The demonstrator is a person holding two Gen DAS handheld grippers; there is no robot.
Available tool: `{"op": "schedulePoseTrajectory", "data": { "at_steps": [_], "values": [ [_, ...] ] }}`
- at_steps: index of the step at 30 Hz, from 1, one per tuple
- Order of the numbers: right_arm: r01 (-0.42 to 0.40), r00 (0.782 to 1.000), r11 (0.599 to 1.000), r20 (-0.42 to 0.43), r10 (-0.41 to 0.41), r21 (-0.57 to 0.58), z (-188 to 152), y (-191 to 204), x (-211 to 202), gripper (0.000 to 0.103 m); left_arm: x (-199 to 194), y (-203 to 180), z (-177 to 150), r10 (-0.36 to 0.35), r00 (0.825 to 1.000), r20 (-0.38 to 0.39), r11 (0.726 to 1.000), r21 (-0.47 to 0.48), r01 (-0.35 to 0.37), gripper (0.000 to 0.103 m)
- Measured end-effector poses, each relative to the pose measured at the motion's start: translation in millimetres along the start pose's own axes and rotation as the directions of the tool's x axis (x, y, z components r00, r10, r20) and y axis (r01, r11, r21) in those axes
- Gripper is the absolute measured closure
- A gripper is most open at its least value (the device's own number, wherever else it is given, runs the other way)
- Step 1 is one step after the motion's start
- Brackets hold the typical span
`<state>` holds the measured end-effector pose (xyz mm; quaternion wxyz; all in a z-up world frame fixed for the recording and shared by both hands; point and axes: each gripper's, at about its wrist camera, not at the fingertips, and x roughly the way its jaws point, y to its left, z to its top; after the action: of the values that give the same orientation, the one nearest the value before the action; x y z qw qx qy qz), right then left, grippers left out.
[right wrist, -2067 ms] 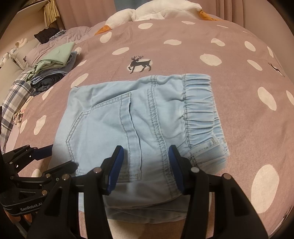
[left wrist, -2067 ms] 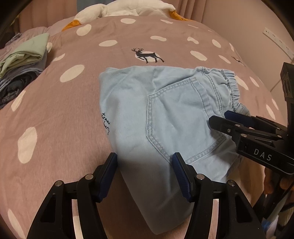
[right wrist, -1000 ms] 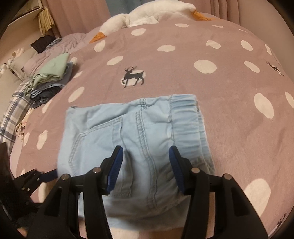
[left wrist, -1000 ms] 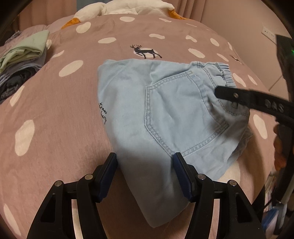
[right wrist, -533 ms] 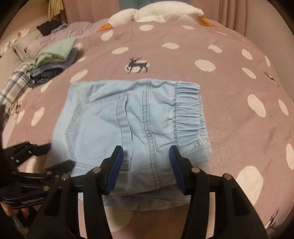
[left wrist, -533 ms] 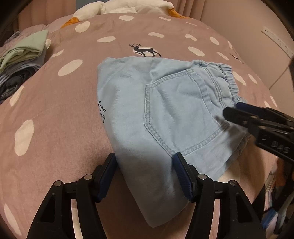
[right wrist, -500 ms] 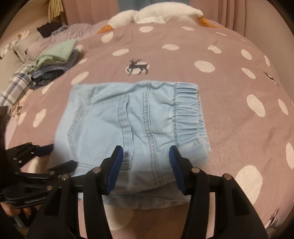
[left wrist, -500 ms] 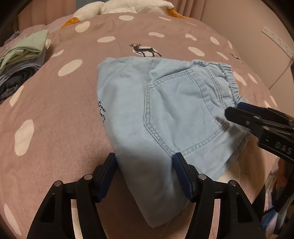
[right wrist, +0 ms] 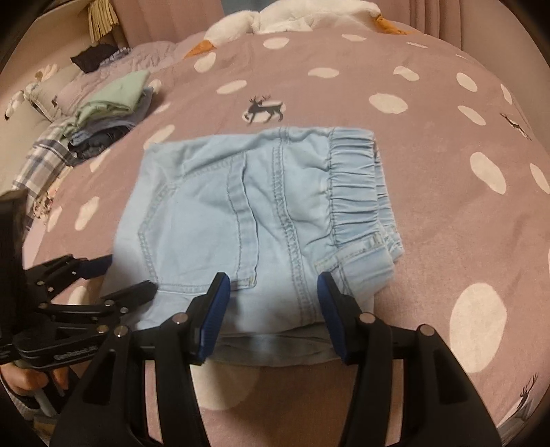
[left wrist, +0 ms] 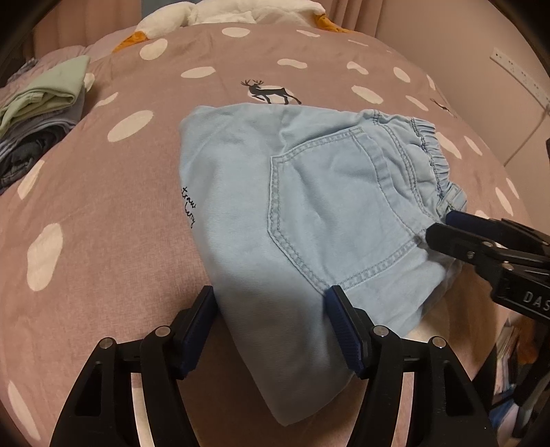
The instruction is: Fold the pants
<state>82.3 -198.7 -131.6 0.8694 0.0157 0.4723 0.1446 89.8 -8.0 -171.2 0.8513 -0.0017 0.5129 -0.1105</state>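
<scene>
Light blue denim pants (left wrist: 326, 192) lie folded into a compact packet on the mauve dotted bed cover (left wrist: 103, 223), back pocket up and elastic waistband (right wrist: 354, 185) to the right. My left gripper (left wrist: 271, 302) stands open over the packet's near left corner, with fabric under its blue pads but not pinched. My right gripper (right wrist: 273, 280) is open too, just above the near edge of the pants (right wrist: 213, 220) beside the pocket's corner. From the side, the right gripper (left wrist: 440, 228) shows by the waistband end, and the left gripper (right wrist: 129, 273) by the left edge.
A stack of folded clothes (right wrist: 106, 113) with a green piece on top sits at the back left, a plaid cloth (right wrist: 44, 161) beside it. A white goose plush (right wrist: 292, 17) lies at the head. A wall with a socket strip (left wrist: 515, 68) borders the right; a hand (right wrist: 20, 381) holds the left gripper.
The right gripper came down and toward the near edge, from over the waistband to the packet's near right side. The left gripper and the pants have stayed where they were.
</scene>
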Motion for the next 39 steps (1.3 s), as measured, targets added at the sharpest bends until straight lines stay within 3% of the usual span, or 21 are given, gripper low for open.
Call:
{"op": "schedulePoseTrajectory", "data": {
  "at_steps": [9,12,16,18,22,27,39],
  "values": [
    [-0.002,1.0,1.0,-0.014,0.002,-0.007,-1.5,-3.5,8.0,0.05,-6.4,2.0,-1.5,-0.004,1.0,0.0,1.0,-0.017,0.004,0.038],
    [-0.037,0.999,0.999,0.001,0.037,0.036,0.0,-9.8,-3.9,0.05,-10.9,8.9,-2.8,-0.015,1.0,0.001,0.999,-0.041,0.016,0.038],
    [-0.091,0.995,0.989,0.045,0.086,0.118,-0.7,-29.5,-19.0,0.042,-19.3,26.7,-4.5,-0.049,0.999,0.013,0.992,-0.117,0.05,0.038],
    [-0.077,0.996,0.987,0.056,0.07,0.143,-1.7,-38.6,-22.3,0.034,-20.9,32.9,-3.4,-0.054,0.998,0.018,0.988,-0.143,0.056,0.038],
    [-0.078,0.995,0.974,0.075,0.063,0.214,-3.5,-61.4,-26.6,0.033,-22.4,34.8,1.1,-0.042,0.999,0.028,0.986,-0.16,0.046,0.038],
    [-0.112,0.994,0.95,0.041,0.105,0.293,-3.6,-84.2,-15.2,0.029,-21.3,36.5,7.0,-0.036,0.999,0.037,0.985,-0.167,0.042,0.038],
    [-0.136,0.989,0.949,-0.019,0.147,0.283,9.8,-82.9,16.1,0.028,-2.8,40.8,17.1,-0.07,0.997,0.013,0.982,-0.176,0.071,0.038]
  ]
}}
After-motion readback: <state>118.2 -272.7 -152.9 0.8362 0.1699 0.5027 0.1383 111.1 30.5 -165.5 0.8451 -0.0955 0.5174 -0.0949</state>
